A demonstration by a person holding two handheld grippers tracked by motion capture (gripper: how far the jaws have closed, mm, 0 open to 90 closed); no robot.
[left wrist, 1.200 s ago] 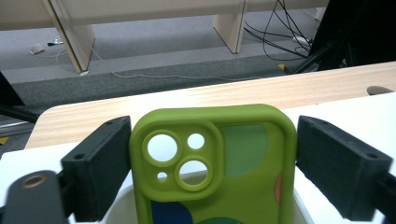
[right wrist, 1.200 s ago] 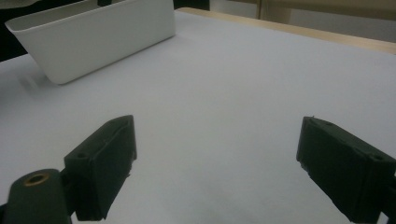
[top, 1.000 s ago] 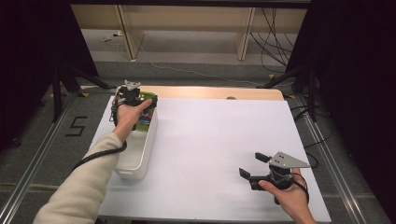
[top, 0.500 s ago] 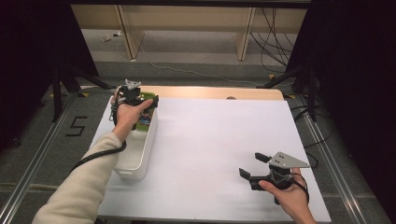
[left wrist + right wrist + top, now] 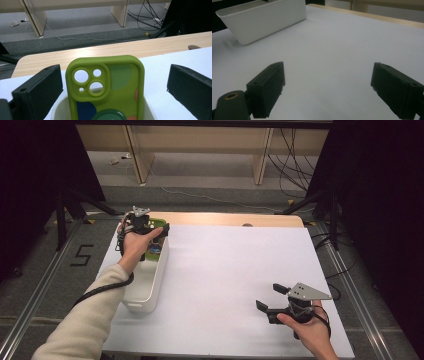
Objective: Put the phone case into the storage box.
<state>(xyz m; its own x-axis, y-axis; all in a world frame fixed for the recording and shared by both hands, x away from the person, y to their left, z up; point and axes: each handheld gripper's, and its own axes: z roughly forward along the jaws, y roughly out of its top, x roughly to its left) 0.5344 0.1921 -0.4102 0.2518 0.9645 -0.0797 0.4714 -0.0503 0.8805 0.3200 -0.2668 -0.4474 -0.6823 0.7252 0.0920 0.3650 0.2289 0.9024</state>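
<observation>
Green phone case [image 5: 106, 87] standing upright in far end of white bin [image 5: 147, 280], at left of surface [image 5: 235, 270]. Left gripper [image 5: 113, 87] jaws just opened, wide apart either side of case, not touching. Right gripper [image 5: 272, 300] near front right, jaws apart, nothing between.

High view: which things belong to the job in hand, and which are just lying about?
In the job:
- green phone case, standing in the white bin
- left tool, jaws open either side of the case

Lying about:
- right tool, open over the bare white table sheet
- cables on the floor
</observation>
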